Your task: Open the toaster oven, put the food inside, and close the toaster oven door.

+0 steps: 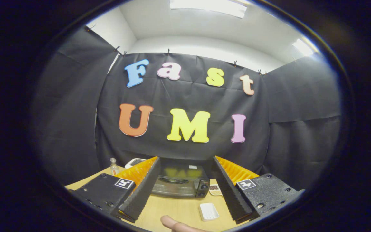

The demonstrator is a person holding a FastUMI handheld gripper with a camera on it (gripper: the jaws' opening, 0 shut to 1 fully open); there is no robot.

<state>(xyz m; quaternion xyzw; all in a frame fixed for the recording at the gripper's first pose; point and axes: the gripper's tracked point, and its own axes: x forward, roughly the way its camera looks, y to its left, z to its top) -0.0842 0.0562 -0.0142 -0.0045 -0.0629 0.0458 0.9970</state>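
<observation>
Wide-open, empty claw (185, 167), closed toaster oven (180, 182) just beyond between its fingers, on wooden table (175, 209).

The toaster oven (180, 182) sits beyond the spread-apart fingers of the gripper (185, 190), and the fingers cover both its ends, plus its glass is too dark to see inside. There's a small dish (215, 190) just right of the oven, half tucked behind the right finger, and what's in it is too tiny to make out. Behind the left finger a white gadget (134, 162) only pokes out partly near a little bottle (114, 167), and a fingertip (172, 224) gets cut off at the bottom.
</observation>
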